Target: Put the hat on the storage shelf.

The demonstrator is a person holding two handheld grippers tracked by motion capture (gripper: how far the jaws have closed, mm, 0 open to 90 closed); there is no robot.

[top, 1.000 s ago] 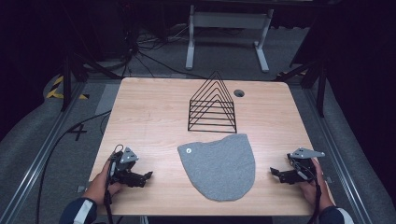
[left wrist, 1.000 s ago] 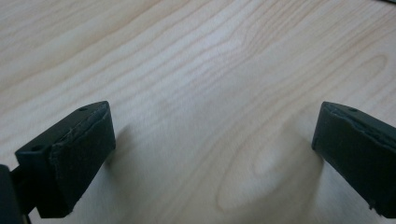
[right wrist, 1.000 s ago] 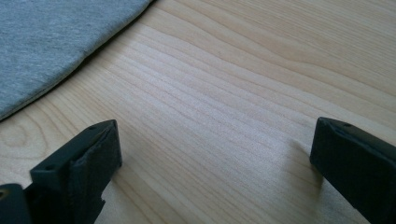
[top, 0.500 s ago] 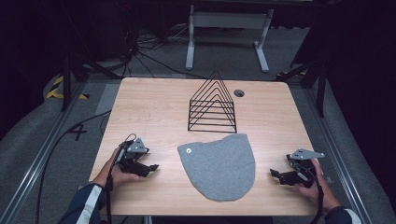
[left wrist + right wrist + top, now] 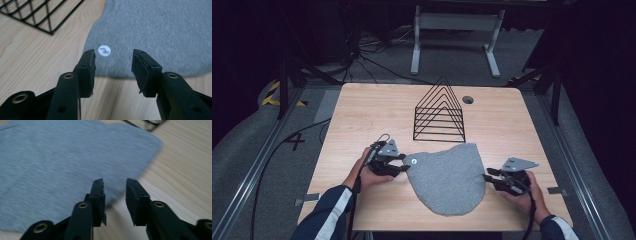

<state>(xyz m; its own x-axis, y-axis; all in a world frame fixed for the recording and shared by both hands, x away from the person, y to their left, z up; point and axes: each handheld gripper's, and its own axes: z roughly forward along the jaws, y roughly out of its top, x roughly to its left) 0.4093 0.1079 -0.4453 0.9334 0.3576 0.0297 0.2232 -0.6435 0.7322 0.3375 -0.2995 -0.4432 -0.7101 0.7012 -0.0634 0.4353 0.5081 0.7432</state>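
Observation:
A flat grey cloth (image 5: 447, 177) with a small white round label (image 5: 414, 161) lies on the wooden table (image 5: 362, 115), near its front edge. My left gripper (image 5: 404, 164) is at the cloth's left edge, beside the label. In the left gripper view its jaws have just been closing but still stand apart (image 5: 113, 67), with the label (image 5: 104, 50) and the cloth's edge (image 5: 150, 30) just beyond the tips. My right gripper (image 5: 486, 176) is at the cloth's right edge. Its jaws have also just been closing and keep a narrow gap (image 5: 115, 195), gripping nothing, above the cloth's rim (image 5: 62, 165).
A black wire rack (image 5: 439, 112) of triangular dividers stands just behind the cloth. A round cable hole (image 5: 468, 99) sits in the table top behind the rack. A grey metal stand (image 5: 454, 22) and cables are on the floor beyond the table.
The left hand has moved right to the cloth's left edge. The right hand has moved left to the cloth's right edge. Both pairs of jaws stand narrower than before.

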